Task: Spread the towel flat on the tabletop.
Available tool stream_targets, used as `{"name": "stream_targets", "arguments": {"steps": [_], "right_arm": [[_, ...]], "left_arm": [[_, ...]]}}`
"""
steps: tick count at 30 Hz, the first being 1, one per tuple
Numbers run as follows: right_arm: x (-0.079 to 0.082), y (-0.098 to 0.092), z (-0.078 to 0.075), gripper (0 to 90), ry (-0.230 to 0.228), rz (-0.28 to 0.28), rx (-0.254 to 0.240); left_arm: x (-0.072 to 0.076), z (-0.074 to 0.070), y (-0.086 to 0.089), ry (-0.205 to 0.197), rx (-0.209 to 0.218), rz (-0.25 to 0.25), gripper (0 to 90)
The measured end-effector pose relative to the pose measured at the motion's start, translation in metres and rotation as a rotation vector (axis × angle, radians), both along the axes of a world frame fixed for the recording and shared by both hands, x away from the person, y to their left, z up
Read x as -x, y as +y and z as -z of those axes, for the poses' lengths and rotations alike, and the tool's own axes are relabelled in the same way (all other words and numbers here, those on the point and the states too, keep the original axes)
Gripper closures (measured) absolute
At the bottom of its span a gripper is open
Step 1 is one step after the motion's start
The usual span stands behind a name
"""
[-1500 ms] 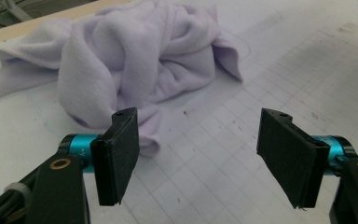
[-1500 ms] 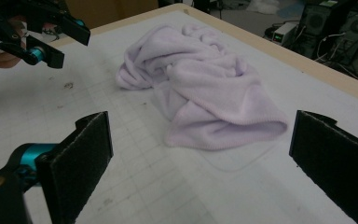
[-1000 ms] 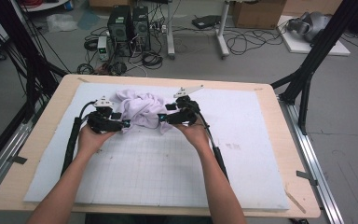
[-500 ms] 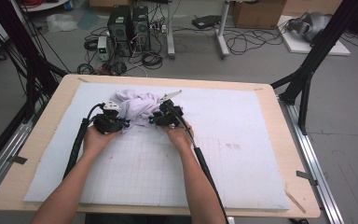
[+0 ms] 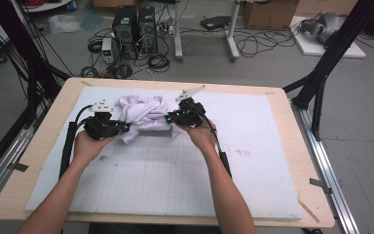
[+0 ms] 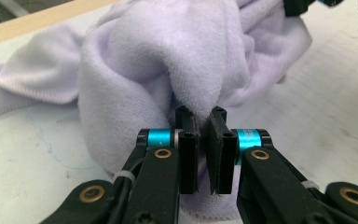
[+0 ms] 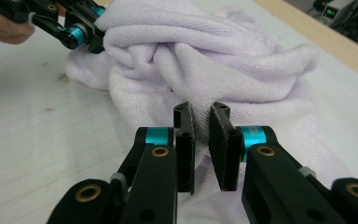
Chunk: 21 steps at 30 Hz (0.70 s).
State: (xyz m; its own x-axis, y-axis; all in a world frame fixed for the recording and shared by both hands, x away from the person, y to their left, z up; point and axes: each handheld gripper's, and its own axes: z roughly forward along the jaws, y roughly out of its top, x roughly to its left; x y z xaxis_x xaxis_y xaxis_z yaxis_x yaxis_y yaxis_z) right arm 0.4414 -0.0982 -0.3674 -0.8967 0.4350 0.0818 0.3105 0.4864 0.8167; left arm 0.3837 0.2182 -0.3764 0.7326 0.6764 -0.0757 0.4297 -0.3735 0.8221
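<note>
A crumpled lavender towel (image 5: 143,113) lies on the white mat at the far middle of the table. My left gripper (image 5: 122,126) is at the towel's left edge. In the left gripper view its jaws (image 6: 204,122) are shut on a hanging fold of the towel (image 6: 168,60). My right gripper (image 5: 170,118) is at the towel's right edge. In the right gripper view its jaws (image 7: 200,119) pinch a fold of the towel (image 7: 205,56), with a narrow gap left between the pads. The left gripper (image 7: 91,35) also shows at the top left of that view, on the towel.
A white gridded mat (image 5: 175,170) covers most of the wooden table (image 5: 316,195). Black frame legs (image 5: 321,73) stand at the table's right, a rail (image 5: 2,161) along its left. Computers and cables lie on the floor beyond the far edge.
My right hand swung left toward the towel, then eased back slightly right. The towel is bunched tighter between the two grippers. The left hand barely moved.
</note>
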Motion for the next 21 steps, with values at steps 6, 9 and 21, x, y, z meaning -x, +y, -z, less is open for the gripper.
{"name": "stream_targets", "arguments": {"steps": [6,9,21], "right_arm": [[0.033,-0.022,-0.016,81.3,-0.008,-0.06,-0.005],[0.053,-0.033,-0.014,80.2,0.015,-0.101,-0.002],[0.088,-0.06,0.022,56.4,0.065,-0.108,-0.002]], "left_arm": [[0.03,-0.017,-0.008,-0.022,-0.018,0.11,83.7],[0.052,-0.015,-0.012,-0.027,-0.013,0.167,83.6],[0.077,0.014,-0.009,0.033,-0.042,0.212,48.8]]}}
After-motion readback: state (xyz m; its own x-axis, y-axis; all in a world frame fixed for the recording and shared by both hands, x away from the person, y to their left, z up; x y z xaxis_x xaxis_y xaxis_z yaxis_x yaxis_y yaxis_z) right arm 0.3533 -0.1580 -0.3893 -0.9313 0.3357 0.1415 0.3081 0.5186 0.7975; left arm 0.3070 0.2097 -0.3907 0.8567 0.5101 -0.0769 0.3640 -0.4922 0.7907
